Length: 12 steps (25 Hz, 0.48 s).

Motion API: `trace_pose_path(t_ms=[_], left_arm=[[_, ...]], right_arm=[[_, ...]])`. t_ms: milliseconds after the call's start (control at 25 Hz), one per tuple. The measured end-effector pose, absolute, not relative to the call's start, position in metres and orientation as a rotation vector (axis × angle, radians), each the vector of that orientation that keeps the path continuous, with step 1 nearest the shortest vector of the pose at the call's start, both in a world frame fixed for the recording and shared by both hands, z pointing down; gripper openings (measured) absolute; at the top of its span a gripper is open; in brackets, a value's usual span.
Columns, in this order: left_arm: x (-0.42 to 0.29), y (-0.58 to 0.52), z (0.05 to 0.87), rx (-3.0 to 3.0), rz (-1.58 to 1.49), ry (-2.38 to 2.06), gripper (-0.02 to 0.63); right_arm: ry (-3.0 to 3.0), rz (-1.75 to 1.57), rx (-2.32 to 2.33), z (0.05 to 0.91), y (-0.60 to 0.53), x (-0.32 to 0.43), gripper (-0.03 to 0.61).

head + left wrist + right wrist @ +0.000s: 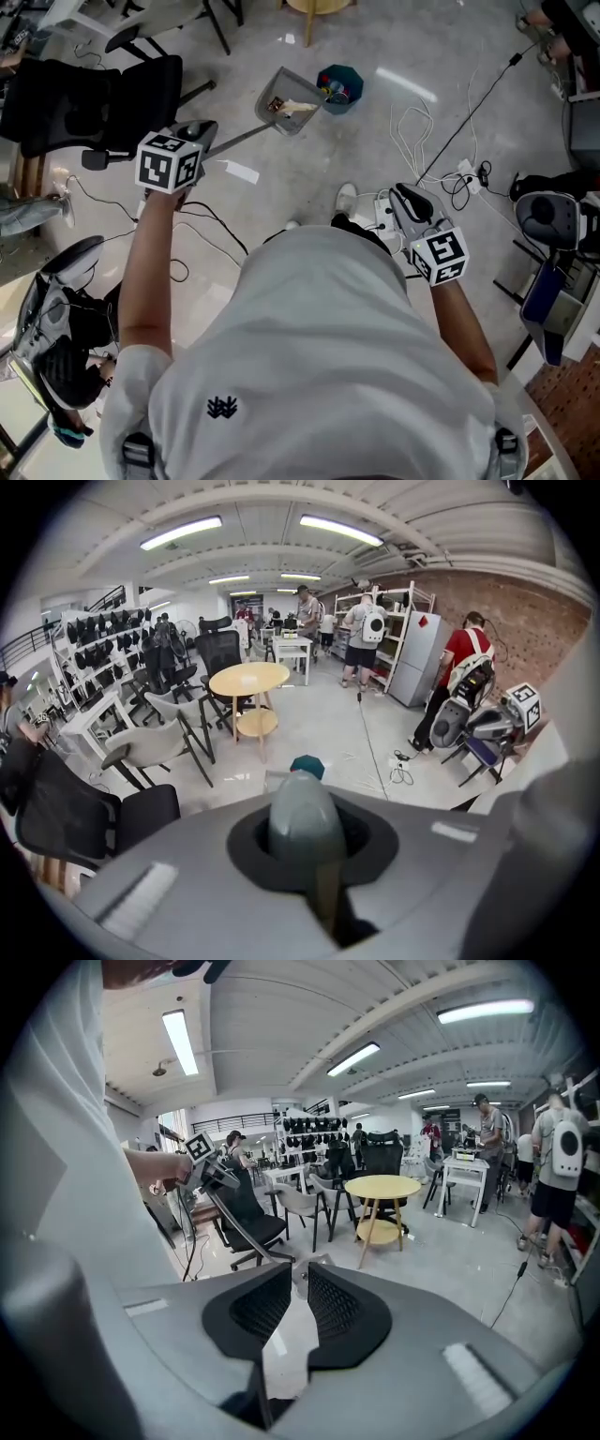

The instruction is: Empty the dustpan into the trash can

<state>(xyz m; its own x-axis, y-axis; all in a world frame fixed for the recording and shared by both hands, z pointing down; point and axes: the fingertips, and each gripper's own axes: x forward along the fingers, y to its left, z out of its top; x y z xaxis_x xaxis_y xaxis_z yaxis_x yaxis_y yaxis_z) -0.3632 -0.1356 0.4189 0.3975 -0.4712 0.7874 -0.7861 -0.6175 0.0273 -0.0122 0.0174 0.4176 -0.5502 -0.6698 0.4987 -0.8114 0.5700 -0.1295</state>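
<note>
1. While the person stands over the floor (450,47), the left gripper (195,133) is clamped tight on the end of the handle (239,138). The left gripper view shows the handle's rounded grey tip wedged between the closed jaws.
2. Handle runs from the gripper out to the dustpan (286,101).
3. Dustpan sits just beside the teal trash can (339,87), its far corner against the can's rim. I can't tell whether it touches the floor.
4. Pale scraps (298,107) lie inside the pan.
5. Can stands on the floor, with coloured bits visible inside.
6. Right gripper (298,1283) is at the person's right side, well apart from the dustpan. Its jaws are slightly spread, a narrow gap with nothing in it.
7. White cables (412,131) lie on the floor right of the can. A black chair (84,103) stands to the left.
</note>
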Motion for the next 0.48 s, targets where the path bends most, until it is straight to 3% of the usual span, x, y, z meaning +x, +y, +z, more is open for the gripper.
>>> trace_pose_path(t_ms=[480], left_arm=[[-0.307,-0.226,0.417,2.239,1.188,-1.102,0.057]], right_arm=[[-2.397,0.524,1.245,0.432,-0.029,0.077,0.044]])
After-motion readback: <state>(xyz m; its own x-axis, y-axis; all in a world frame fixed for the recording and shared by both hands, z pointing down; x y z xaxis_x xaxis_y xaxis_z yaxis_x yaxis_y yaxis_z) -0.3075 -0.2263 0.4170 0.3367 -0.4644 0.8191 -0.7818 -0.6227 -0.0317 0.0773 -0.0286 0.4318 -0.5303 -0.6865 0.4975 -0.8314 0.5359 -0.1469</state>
